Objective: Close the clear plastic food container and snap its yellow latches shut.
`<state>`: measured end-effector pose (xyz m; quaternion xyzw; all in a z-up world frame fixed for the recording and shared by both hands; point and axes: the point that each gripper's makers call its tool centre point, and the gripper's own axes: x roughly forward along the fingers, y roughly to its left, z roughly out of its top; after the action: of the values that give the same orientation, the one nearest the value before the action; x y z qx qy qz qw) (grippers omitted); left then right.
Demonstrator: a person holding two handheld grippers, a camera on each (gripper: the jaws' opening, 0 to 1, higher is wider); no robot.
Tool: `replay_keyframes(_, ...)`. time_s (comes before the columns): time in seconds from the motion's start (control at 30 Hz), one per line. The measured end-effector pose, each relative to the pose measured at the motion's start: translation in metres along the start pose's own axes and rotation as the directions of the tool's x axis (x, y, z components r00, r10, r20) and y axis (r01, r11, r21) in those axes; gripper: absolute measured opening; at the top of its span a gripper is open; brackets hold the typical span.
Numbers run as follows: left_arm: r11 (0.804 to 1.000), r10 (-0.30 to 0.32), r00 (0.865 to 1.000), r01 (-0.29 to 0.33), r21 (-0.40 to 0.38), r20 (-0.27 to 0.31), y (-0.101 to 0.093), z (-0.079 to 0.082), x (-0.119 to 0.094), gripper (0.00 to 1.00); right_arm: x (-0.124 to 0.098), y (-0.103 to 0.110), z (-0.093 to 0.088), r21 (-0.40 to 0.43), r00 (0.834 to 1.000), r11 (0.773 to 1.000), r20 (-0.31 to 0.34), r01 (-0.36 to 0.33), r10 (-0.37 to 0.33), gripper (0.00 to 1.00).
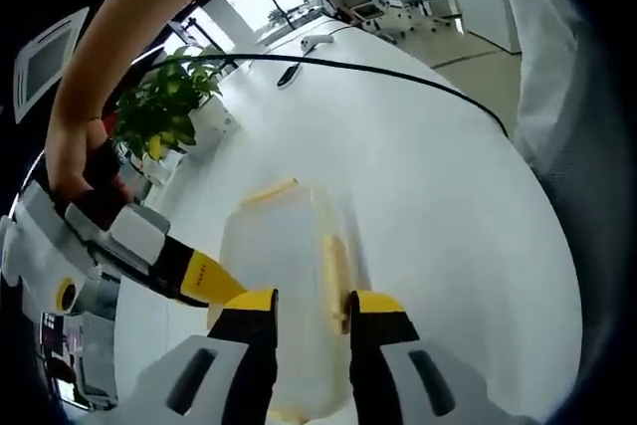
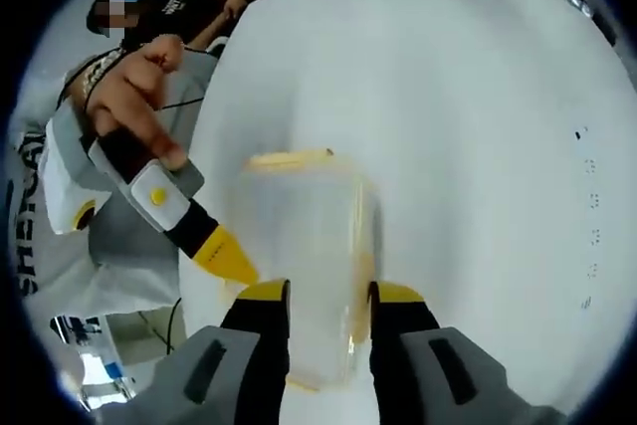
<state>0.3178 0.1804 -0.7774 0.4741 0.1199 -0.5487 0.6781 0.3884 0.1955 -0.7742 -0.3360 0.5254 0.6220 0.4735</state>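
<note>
- Table (image 1: 448,196), white, carries the clear container (image 1: 284,276) out on its open top
- Container lies with its lid down; one yellow latch (image 1: 271,189) shows at its far end, another latch (image 1: 336,271) along its side
- Plant (image 1: 164,106) stands well beyond the container, near the table edge
- Black cable (image 1: 398,75) curves over the table farther off than the container
- Left gripper (image 1: 311,308) hangs over the container's near end, jaws spread apart, nothing between them
- Right gripper (image 2: 328,298) sits likewise over the container (image 2: 304,246), jaws parted, touching nothing I can make out
- A hand (image 2: 139,82) holds the other gripper beside the container
</note>
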Motion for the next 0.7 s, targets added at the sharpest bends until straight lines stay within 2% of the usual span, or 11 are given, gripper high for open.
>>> replay_keyframes(0.13,1.0,0.01,1.0,-0.01,-0.023,0.0,0.001,0.0,-0.001,0.21,-0.001,0.002,-0.003,-0.005,0.999,0.999,0.017,0.033,-0.033,0.27)
replay_keyframes(0.17,0.99,0.02,0.999,-0.016,-0.137,0.027,0.002,0.002,-0.002,0.21,0.0,0.003,-0.004,-0.006,0.999,0.999,0.027,0.043,-0.043,0.27)
replay_keyframes(0.23,0.971,0.017,0.998,0.0,-0.24,0.069,0.003,0.004,-0.005,0.21,-0.001,0.003,-0.005,-0.006,0.998,0.999,0.049,0.046,-0.046,0.27)
replay_keyframes(0.27,0.965,0.013,0.997,0.008,-0.261,0.078,0.003,0.005,-0.006,0.21,0.0,0.005,-0.006,-0.009,0.996,0.999,0.067,0.051,-0.05,0.27)
replay_keyframes(0.33,0.967,0.001,0.998,0.016,-0.256,0.067,0.002,0.002,-0.008,0.27,-0.001,0.006,-0.005,-0.036,0.991,0.996,0.109,0.086,-0.081,0.28)
replay_keyframes(0.4,0.966,0.001,0.999,0.011,-0.257,0.049,0.002,-0.004,-0.013,0.38,-0.004,0.005,-0.005,-0.065,0.983,0.991,0.153,0.116,-0.105,0.27)
replay_keyframes(0.47,0.945,-0.022,0.999,0.034,-0.324,0.04,0.002,-0.008,-0.02,0.42,-0.012,0.006,0.001,0.008,0.962,0.993,0.246,0.12,-0.118,0.33)
replay_keyframes(0.53,0.934,-0.001,0.998,0.024,-0.357,0.064,0.013,-0.009,-0.029,0.47,-0.021,0.008,0.0,0.04,0.946,0.991,0.295,0.125,-0.131,0.48)
replay_keyframes(0.6,0.923,0.029,0.998,-0.003,-0.384,0.062,0.027,-0.013,-0.038,0.53,-0.028,0.006,-0.006,0.014,0.936,0.984,0.305,0.179,-0.175,0.56)
replay_keyframes(0.67,0.922,0.041,0.997,-0.013,-0.387,0.066,0.038,-0.018,-0.043,0.64,-0.034,0.009,-0.013,0.004,0.922,0.974,0.322,0.227,-0.216,0.6)
replay_keyframes(0.7,0.922,0.035,0.998,-0.012,-0.388,0.053,0.039,-0.022,-0.044,0.71,-0.033,0.014,-0.018,0.007,0.924,0.975,0.319,0.222,-0.213,0.62)
